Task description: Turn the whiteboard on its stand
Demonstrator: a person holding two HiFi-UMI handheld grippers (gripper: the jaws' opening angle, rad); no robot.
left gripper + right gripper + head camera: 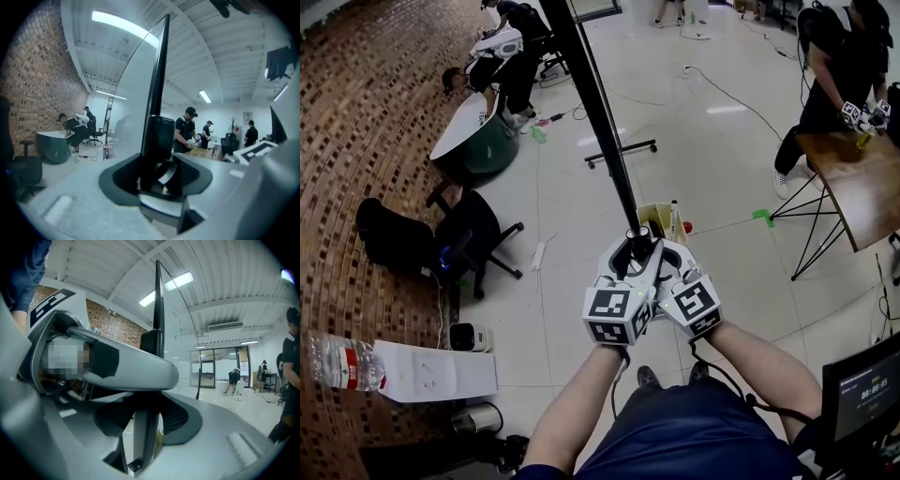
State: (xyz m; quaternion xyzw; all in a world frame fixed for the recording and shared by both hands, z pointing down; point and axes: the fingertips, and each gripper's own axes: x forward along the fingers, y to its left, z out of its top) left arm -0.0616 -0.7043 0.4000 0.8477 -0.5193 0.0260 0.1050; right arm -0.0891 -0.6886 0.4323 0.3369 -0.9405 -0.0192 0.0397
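On one whiteboard (596,112), two grippers (630,255) (661,255)

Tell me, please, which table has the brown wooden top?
The right table, on thin black legs; the left table has a white top and green base.

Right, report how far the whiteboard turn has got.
Done: left claw and right claw are both clamped on the black side edge of the whiteboard. In hand: that two-handed grip. Left, it seems: the whole swing on its stand.
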